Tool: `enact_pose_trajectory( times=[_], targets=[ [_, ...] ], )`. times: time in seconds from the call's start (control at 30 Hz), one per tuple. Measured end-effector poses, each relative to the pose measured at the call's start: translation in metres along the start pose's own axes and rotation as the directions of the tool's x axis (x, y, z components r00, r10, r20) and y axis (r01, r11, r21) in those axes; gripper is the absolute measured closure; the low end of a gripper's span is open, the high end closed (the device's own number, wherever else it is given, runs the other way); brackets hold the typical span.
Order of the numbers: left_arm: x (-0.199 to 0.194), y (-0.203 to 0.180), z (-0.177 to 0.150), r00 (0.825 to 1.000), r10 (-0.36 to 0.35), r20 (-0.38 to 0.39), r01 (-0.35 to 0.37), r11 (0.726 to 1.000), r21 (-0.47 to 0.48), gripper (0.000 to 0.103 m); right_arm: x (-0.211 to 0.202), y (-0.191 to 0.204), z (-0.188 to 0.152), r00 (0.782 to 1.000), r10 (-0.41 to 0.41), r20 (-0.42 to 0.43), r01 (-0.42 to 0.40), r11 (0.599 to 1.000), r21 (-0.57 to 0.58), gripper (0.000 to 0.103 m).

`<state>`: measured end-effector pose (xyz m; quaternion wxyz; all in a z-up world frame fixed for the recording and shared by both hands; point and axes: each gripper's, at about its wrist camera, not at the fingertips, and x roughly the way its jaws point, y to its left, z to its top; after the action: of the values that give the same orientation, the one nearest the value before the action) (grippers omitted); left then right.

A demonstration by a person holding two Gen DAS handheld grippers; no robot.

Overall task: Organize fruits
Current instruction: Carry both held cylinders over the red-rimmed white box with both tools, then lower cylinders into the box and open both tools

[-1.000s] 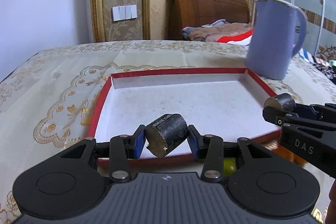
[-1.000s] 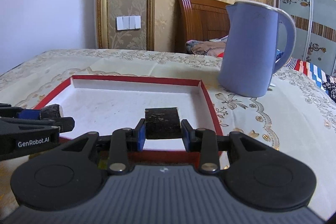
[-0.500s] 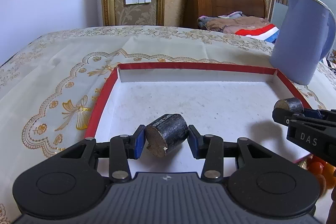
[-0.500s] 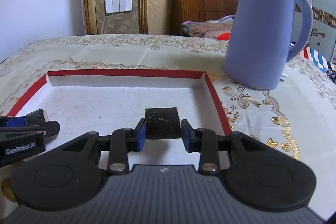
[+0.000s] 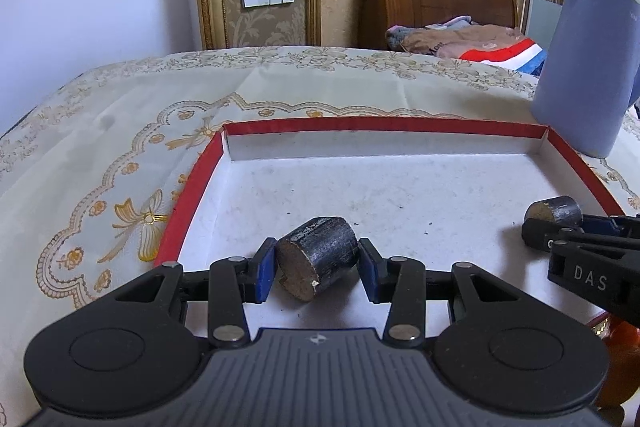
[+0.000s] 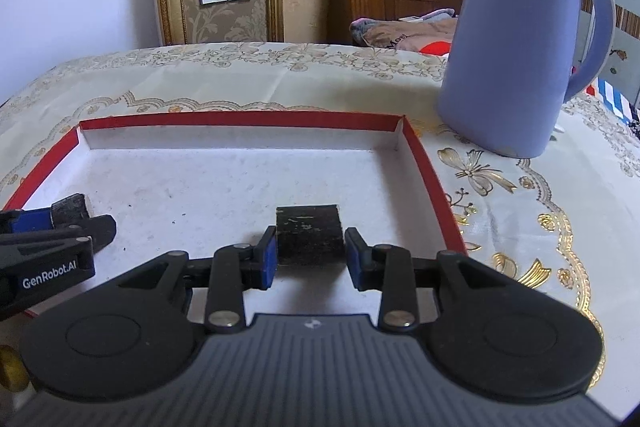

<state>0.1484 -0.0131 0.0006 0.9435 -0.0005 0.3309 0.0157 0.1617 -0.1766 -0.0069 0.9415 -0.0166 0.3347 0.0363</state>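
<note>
A short dark cane piece with a brown cut end sits tilted between the blue pads of my left gripper, which is shut on it just above the floor of the red-rimmed white tray. My right gripper is shut on a second dark cane piece over the tray's right half. Each gripper shows in the other's view: the right gripper with its piece at the right edge, the left gripper at the left edge.
A tall blue kettle stands on the patterned tablecloth just beyond the tray's far right corner. An orange fruit lies near the tray's front right corner, and something round and yellow at the front left. A wooden bed is behind.
Both grippers have moved forward and slightly down, from the tray's near rim to over its floor. Each keeps its hold on its cane piece.
</note>
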Motion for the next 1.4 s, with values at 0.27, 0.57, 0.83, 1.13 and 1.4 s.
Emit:
enact_pose_trajectory(
  times=[0.27, 0.57, 0.83, 1.13, 1.4],
  targets=[
    [0.001, -0.001, -0.002, 1.0, 0.004, 0.009, -0.004, 1.0, 0.008, 0.061, 0.001, 0.001, 0.001, 1.0, 0.001, -0.009, -0.001, 1.0, 0.001, 0.07],
    [-0.001, -0.001, -0.004, 1.0, 0.003, 0.016, -0.003, 1.0, 0.013, 0.061, 0.002, -0.001, 0.0, 1.0, 0.006, -0.009, -0.005, 1.0, 0.008, 0.07],
    [-0.002, 0.0, -0.005, 1.0, -0.006, 0.018, 0.006, 1.0, 0.011, 0.048, 0.001, -0.002, 0.001, 1.0, 0.01, -0.009, -0.01, 1.0, 0.015, 0.07],
    [-0.003, -0.002, -0.005, 1.0, 0.0, 0.023, 0.0, 1.0, 0.018, 0.046, -0.003, -0.003, 0.0, 1.0, 0.003, 0.003, -0.003, 1.0, 0.02, 0.065],
    [-0.009, 0.004, -0.006, 0.999, -0.004, 0.051, 0.005, 1.0, -0.005, 0.041, -0.01, -0.003, -0.002, 1.0, 0.004, 0.028, -0.005, 1.0, 0.029, 0.05]
  ],
)
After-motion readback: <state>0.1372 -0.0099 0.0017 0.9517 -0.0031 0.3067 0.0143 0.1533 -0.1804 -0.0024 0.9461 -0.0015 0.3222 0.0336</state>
